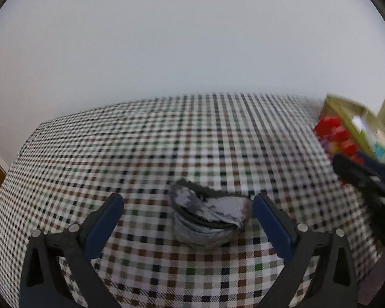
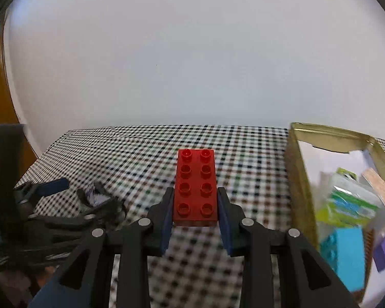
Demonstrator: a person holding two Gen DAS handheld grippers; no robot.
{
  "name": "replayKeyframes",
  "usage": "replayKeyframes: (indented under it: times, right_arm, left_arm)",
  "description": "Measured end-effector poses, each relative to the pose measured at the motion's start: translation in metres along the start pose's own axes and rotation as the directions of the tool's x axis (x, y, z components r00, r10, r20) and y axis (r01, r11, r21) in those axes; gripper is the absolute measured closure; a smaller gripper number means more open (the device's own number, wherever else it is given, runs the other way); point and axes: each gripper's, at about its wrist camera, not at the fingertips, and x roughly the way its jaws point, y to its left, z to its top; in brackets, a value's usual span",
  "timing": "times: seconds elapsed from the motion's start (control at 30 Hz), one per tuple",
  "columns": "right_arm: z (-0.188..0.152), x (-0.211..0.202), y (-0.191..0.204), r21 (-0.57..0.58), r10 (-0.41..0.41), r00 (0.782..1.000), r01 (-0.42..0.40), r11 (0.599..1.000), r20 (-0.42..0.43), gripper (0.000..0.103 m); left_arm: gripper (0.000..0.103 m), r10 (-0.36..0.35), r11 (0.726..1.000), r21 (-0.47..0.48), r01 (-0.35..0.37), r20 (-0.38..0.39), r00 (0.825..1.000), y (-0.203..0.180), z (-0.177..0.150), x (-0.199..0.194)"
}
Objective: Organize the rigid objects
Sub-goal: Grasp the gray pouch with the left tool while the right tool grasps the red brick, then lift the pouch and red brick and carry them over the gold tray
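The right gripper (image 2: 195,213) clamps a red eight-stud plastic brick (image 2: 195,186), ready for the gold-walled cardboard box (image 2: 295,179) by the checked tablecloth's (image 2: 141,159) right edge; the left gripper (image 1: 187,213) gapes wide.

Both grippers are the same build: matte black plastic frames with triangular cutouts in the linkage arms, round silver screws at the pivot joints, and flat dark blue pads lining the inner faces of the fingers. The left gripper (image 1: 188,209) shows two screws per side, and the right gripper (image 2: 195,211) looks identical, same black arms and blue pads.
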Motion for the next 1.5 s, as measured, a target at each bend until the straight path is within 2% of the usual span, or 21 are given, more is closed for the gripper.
replayKeyframes:
  times: [0.1,0.17,0.2,0.23,0.3,0.33,0.53,0.67,0.77,0.9,1.03,1.2,1.5]
  right_arm:
    - [-0.008,-0.01,-0.003,0.011,0.003,1.0,-0.003,1.0,-0.01,0.069]
    - [-0.012,-0.012,-0.004,0.019,0.006,1.0,-0.006,1.0,-0.019,0.069]
    - [-0.013,-0.012,-0.005,0.019,0.007,1.0,-0.007,1.0,-0.022,0.069]
    - [-0.013,-0.012,-0.006,0.019,0.009,1.0,-0.009,1.0,-0.025,0.069]
    - [-0.011,-0.008,-0.004,0.021,0.014,1.0,-0.014,1.0,-0.024,0.069]
    - [-0.01,-0.004,-0.001,0.022,0.017,1.0,-0.017,1.0,-0.025,0.069]
    - [-0.01,-0.003,0.004,0.03,0.023,1.0,-0.023,0.999,-0.015,0.069]
    - [-0.008,-0.009,0.002,0.047,0.018,0.999,-0.019,0.999,0.029,0.069]
    - [-0.006,-0.016,-0.003,0.065,0.009,0.998,-0.013,0.998,0.061,0.069]
    - [-0.003,-0.021,-0.007,0.079,0.004,0.996,-0.01,0.997,0.087,0.069]
    - [-0.001,-0.026,-0.007,0.073,-0.007,0.993,-0.002,0.997,0.117,0.069]
    - [0.003,-0.035,-0.006,0.051,-0.031,0.986,0.023,0.998,0.164,0.069]
    - [0.003,-0.047,-0.009,0.046,-0.022,0.982,0.014,0.999,0.186,0.069]
  left_arm:
    - [0.006,0.003,1.0,0.025,-0.002,-0.044,0.999,-0.001,0.0,0.008]
    - [0.014,0.005,1.0,0.021,-0.003,-0.079,0.997,-0.001,-0.001,0.014]
    - [0.016,-0.016,1.0,0.0,0.016,-0.089,0.996,0.001,-0.001,0.013]
    - [0.018,-0.038,0.999,-0.027,0.036,-0.094,0.995,0.006,-0.002,0.014]
    - [0.023,-0.027,0.999,-0.028,0.024,-0.09,0.996,0.006,-0.002,0.012]
    - [0.031,-0.027,0.999,-0.019,0.025,-0.083,0.996,0.006,-0.002,0.011]
    - [0.031,0.001,1.0,-0.031,-0.003,-0.063,0.998,0.006,-0.004,0.012]
    - [0.031,0.047,0.997,-0.067,-0.043,0.054,0.997,0.006,-0.001,-0.011]
    - [0.031,0.094,0.994,-0.063,-0.086,0.14,0.986,0.002,-0.002,-0.026]
    - [0.031,0.114,0.993,-0.055,-0.105,0.204,0.972,-0.005,-0.002,-0.036]
    - [0.031,0.097,0.994,-0.074,-0.083,0.215,0.972,-0.003,-0.005,-0.044]
    - [0.031,0.116,0.99,-0.102,-0.096,0.217,0.969,-0.008,-0.003,-0.044]
    - [0.031,0.109,0.986,-0.145,-0.079,0.212,0.971,-0.019,-0.006,-0.047]
